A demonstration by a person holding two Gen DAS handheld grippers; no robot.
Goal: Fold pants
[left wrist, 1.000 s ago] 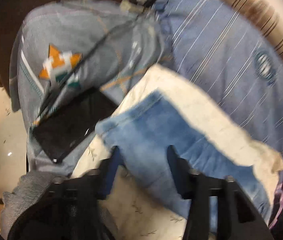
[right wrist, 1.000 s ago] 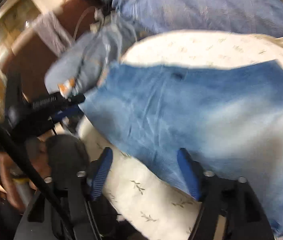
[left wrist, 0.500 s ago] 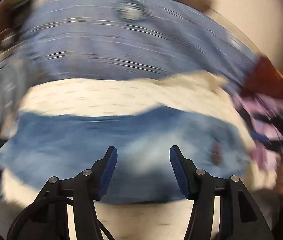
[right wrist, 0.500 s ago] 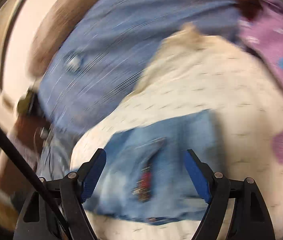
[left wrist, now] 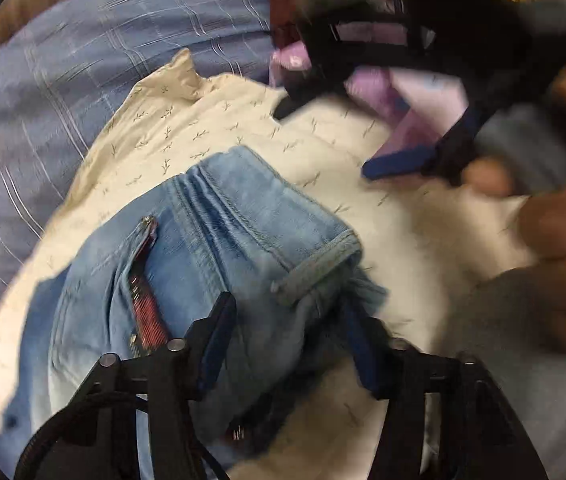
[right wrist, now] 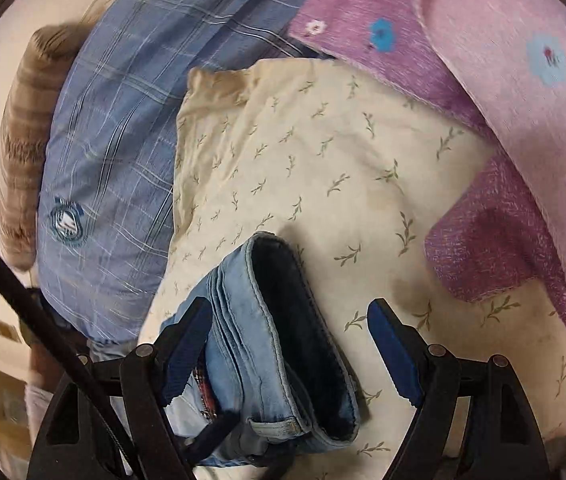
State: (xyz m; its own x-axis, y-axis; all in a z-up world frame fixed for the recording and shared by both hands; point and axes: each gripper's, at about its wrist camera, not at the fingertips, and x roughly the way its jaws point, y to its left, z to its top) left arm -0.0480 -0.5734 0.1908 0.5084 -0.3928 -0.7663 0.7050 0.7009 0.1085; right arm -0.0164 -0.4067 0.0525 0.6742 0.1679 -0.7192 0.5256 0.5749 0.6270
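Both of my tools have swung off the flat middle of the pants and onto one end of them, which I judge to mean the next fold is being set up there. My left gripper (left wrist: 287, 340) stands spread, its blue pads either side of the light blue denim pants (left wrist: 219, 248) at their hemmed edge, the cloth bunched up between them but not pinched (as far as I can tell through the blur). My right gripper (right wrist: 287, 340) is spread wide too, with the open, dark-lined end of the same pants (right wrist: 283, 320) lying between its pads, nearer the left one. The pants rest on a cream pillow printed with small sprigs (right wrist: 323, 152). Beyond it lie a blue checked bedsheet (right wrist: 123, 112) and a purple flowered cloth (right wrist: 483, 80).
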